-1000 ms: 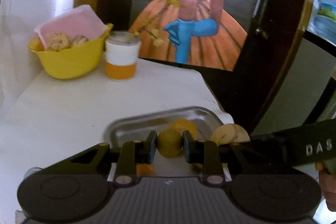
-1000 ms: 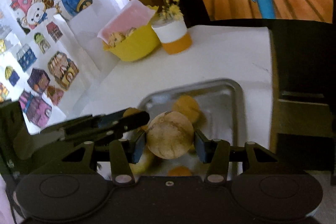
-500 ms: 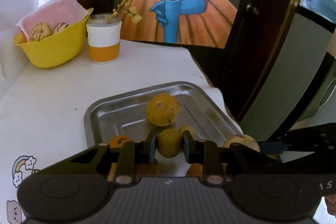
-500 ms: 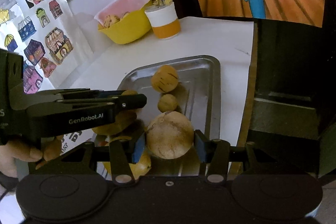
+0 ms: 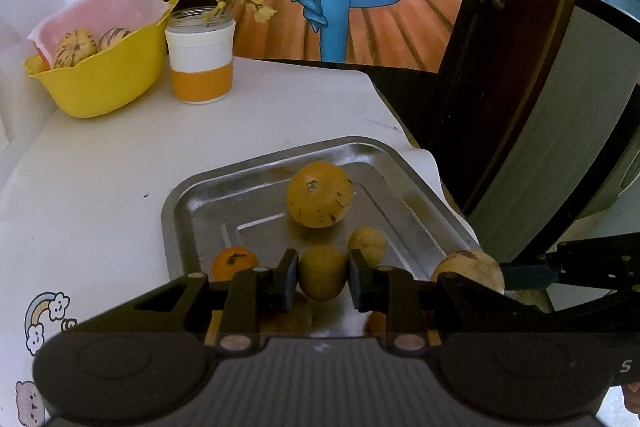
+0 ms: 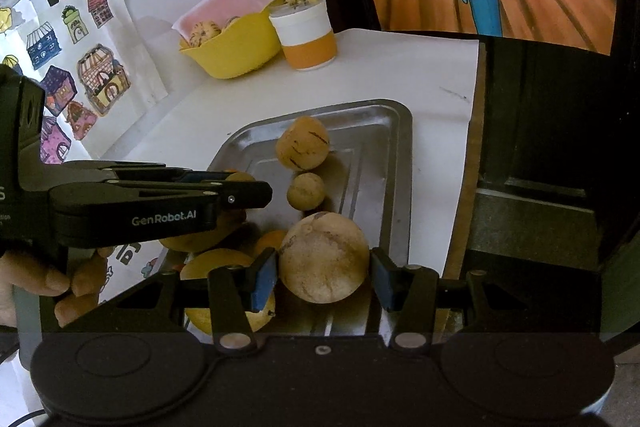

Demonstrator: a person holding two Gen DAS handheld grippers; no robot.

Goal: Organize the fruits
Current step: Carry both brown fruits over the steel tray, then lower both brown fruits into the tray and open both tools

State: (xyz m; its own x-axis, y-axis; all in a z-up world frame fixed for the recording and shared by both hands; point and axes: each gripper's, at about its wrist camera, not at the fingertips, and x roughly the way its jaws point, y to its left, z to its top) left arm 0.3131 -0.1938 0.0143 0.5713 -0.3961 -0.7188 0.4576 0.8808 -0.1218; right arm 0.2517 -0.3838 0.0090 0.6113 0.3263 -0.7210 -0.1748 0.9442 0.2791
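My left gripper (image 5: 323,273) is shut on a small yellow-green fruit (image 5: 323,271), held above the near end of the steel tray (image 5: 188,195). My right gripper (image 6: 323,263) is shut on a large tan round fruit (image 6: 323,257), over the tray's (image 6: 402,131) near right part. On the tray lie a big yellow fruit (image 5: 320,194), a small tan fruit (image 5: 367,243) and a small orange (image 5: 234,263). The right wrist view shows the left gripper (image 6: 240,187) side-on, with more yellow fruit (image 6: 224,287) below it. Far back left, a yellow bowl (image 5: 104,83) holds striped fruits (image 5: 76,47).
A white and orange jar (image 5: 200,67) with flowering twigs stands beside the bowl. The white table's edge (image 6: 474,155) runs just right of the tray, with a dark door frame (image 5: 500,107) beyond. Sticker-covered wall (image 6: 80,67) bounds the left. A hand (image 6: 60,279) holds the left gripper.
Both grippers have risen and drawn back from the tray, each still holding its fruit. More of the tray and the fruit on it now shows.
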